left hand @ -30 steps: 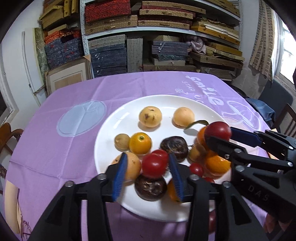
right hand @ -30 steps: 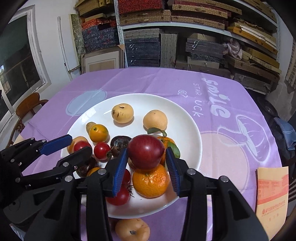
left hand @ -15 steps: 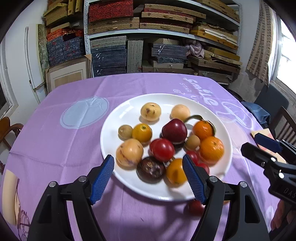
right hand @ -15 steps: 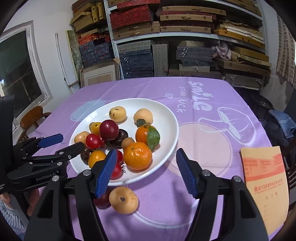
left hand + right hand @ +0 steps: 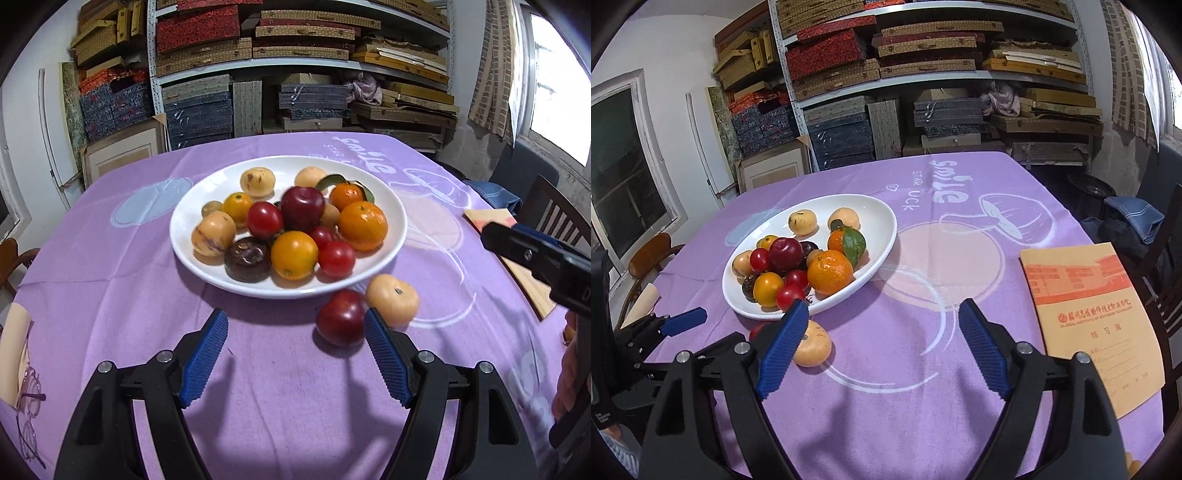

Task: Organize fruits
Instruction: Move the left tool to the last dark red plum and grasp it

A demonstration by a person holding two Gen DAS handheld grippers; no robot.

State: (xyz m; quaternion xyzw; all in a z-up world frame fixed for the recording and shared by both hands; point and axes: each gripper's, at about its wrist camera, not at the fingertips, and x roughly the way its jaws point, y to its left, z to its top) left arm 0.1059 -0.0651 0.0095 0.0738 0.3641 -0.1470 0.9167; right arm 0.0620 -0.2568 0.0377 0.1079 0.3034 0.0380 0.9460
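A: Fruit?
B: Most piled on the white plate point(image 5: 397, 236), centre of the left wrist view: dark red plum point(image 5: 303, 207) on top, two oranges point(image 5: 363, 225) at right, cherry tomatoes point(image 5: 337, 258), a dark brown one point(image 5: 247, 259) at the front. Two off the plate, on the purple tablecloth point(image 5: 110, 266) just below its front rim: red fruit point(image 5: 341, 317) and pale peach-coloured fruit point(image 5: 392, 297), side by side.

A: Left gripper?
B: Left gripper point(image 5: 295, 360), lower centre, jaws wide, nothing between them; its right pad overlaps the red fruit's edge, contact unclear.

A: Right?
B: Right gripper point(image 5: 882, 349), jaws have just been opening, wide, empty over cloth. Its left pad point(image 5: 783, 347) partly covers the pale fruit.

A: Other?
B: Orange booklet point(image 5: 1089, 317) at right of the right wrist view.
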